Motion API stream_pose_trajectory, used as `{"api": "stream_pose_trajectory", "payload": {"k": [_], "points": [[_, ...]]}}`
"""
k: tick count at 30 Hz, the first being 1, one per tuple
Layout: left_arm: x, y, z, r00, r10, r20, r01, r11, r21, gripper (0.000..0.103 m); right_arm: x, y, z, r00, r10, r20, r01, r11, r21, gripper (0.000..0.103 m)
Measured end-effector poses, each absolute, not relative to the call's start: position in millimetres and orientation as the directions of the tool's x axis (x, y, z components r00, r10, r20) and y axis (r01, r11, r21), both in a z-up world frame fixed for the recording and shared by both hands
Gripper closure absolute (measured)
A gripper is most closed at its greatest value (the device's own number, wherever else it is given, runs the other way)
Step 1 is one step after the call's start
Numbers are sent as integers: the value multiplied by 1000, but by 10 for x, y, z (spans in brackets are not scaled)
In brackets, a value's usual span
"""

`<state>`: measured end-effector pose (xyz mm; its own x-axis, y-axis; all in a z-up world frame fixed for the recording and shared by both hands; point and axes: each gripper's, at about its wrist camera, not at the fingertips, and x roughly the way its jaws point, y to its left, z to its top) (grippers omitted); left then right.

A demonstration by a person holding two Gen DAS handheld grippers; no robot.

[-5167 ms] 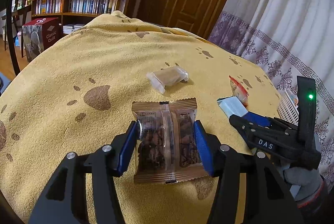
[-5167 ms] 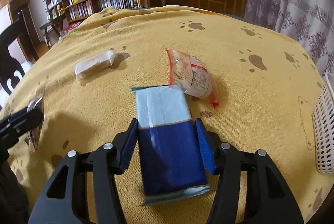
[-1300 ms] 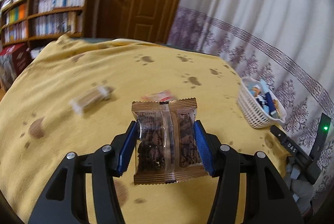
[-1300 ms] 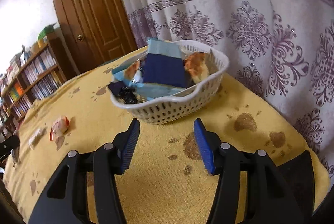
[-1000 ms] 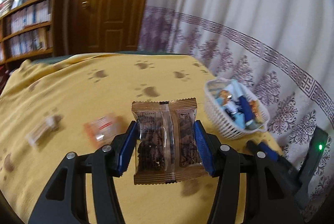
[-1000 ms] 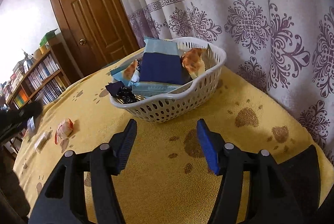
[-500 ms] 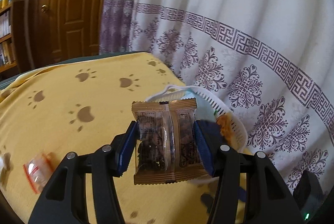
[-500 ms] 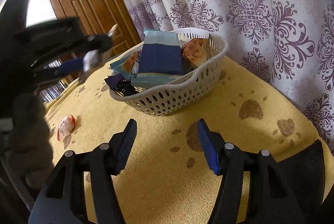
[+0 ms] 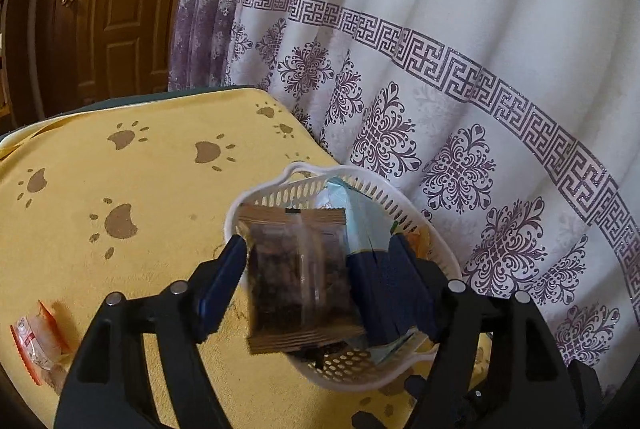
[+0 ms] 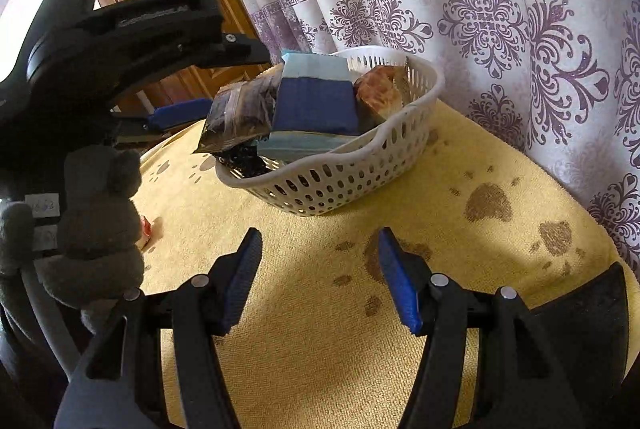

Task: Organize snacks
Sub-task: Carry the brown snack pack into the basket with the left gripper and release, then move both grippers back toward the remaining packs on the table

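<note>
The left gripper (image 9: pixel 320 285) hangs over the white perforated basket (image 10: pixel 340 181), and its jaws have just been opening: the blue pads now stand clear of the brown snack packet (image 9: pixel 300 277), which sits tilted between them (blurred in the left wrist view), released above the basket's near rim. From the right wrist view the same packet (image 10: pixel 240 113) leans at the basket's left edge, against a blue-and-pale-blue packet (image 10: pixel 316 101) already lying inside. An orange-wrapped snack (image 10: pixel 378 93) rests further in, toward the patterned curtain (image 10: pixel 520 29). A gloved hand (image 10: pixel 96 225) grips the left gripper's handle left of the basket. The right gripper (image 10: pixel 320 277) is parted and empty, low over the yellow paw-print cloth (image 10: pixel 440 229) just in front of the basket. A red-and-white wrapped snack (image 9: pixel 36 341) lies on the cloth, well apart from the basket.
</note>
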<state>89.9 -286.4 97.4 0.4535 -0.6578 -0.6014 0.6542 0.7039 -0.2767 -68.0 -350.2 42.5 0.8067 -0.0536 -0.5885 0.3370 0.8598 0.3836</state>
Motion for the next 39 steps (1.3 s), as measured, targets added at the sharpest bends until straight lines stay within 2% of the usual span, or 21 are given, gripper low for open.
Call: {"api": "stream_pose_trajectory", "payload": {"k": [9,16,20,24,32,39], "points": [[879,-2628,1055,490,-652,-578,619,728,-296,29,-682,-3496,434,810,-57,-584,338,858,386,41],[874,-2531,1008,611,-527,-590,535,825,-183,29,-689,-3483,438,811,-57,-583,338,859,386,41],[910,-2596,885,605,-501,-619,535,831,-150,29,-691,-3481,436,811,-57,-583,338,858,386,41],[890,-2657,827,633,-481,-606,535,838,-106,29,-691,-3478,436,810,-58,-583,338,859,385,41],[876,-2705,782,658,-461,-595,527,847,-74,29,-685,-3452,441,811,-61,-582,337,861,380,41],[872,-2629,858,631,-459,-626,525,846,-91,26,-684,-3452,441,814,-58,-578,334,861,383,41]]}}
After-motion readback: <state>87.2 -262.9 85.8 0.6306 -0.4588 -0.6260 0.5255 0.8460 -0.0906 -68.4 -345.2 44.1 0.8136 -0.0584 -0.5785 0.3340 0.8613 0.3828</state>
